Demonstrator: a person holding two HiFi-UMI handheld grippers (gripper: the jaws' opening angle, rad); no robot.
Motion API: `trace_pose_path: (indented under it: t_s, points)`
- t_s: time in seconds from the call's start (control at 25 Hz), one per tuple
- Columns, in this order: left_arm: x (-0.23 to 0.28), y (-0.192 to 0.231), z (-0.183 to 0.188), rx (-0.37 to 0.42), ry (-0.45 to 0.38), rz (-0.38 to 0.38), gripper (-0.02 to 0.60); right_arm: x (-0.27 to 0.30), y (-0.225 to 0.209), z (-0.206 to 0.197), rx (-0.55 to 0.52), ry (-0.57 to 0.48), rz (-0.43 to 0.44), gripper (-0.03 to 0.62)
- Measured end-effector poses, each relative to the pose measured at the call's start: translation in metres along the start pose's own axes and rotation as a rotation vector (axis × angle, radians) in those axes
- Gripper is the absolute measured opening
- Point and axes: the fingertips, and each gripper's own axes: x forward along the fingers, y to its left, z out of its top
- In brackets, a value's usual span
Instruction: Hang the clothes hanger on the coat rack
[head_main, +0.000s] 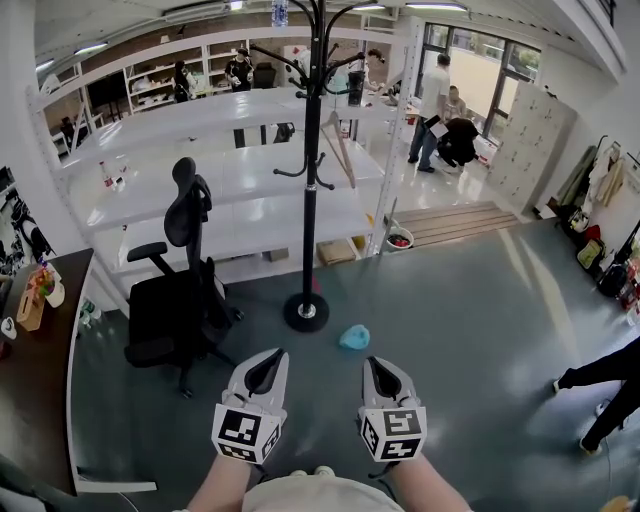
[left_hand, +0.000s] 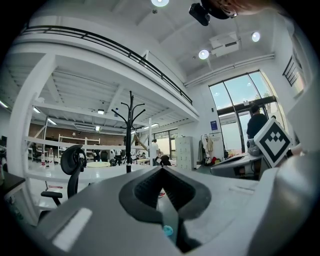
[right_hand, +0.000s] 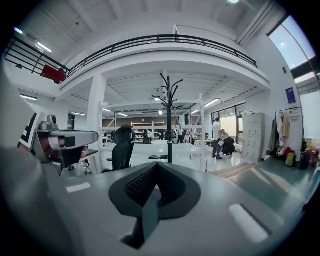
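Two grippers, the left gripper (head_main: 271, 360) and the right gripper (head_main: 376, 363), are held low and side by side, each with its jaws pressed together on nothing. Only the head view shows the rack (head_main: 311, 150) down to its round base on the floor, a blue lump (head_main: 354, 337) just right of that base, and a dark desk (head_main: 40, 340) at the left edge. A tan hanger (head_main: 340, 150) shows beside the rack's pole near its lower hooks; whether it hangs there I cannot tell. The gripper views add a railed balcony (right_hand: 165, 39) overhead. The floor is glossy grey-green. A black chair (head_main: 180, 290) stands left of the rack, with white shelving, windows and people behind.
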Motion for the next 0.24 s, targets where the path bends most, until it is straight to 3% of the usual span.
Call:
trace_pose_path:
  t_s: [0.24]
  points:
    - [-0.0028, 0.0041, -0.0019, -0.004, 0.007, -0.003, 0.0, 0.0018, 0.0043, -0.0004, 0.001, 0.008, -0.004, 0.025]
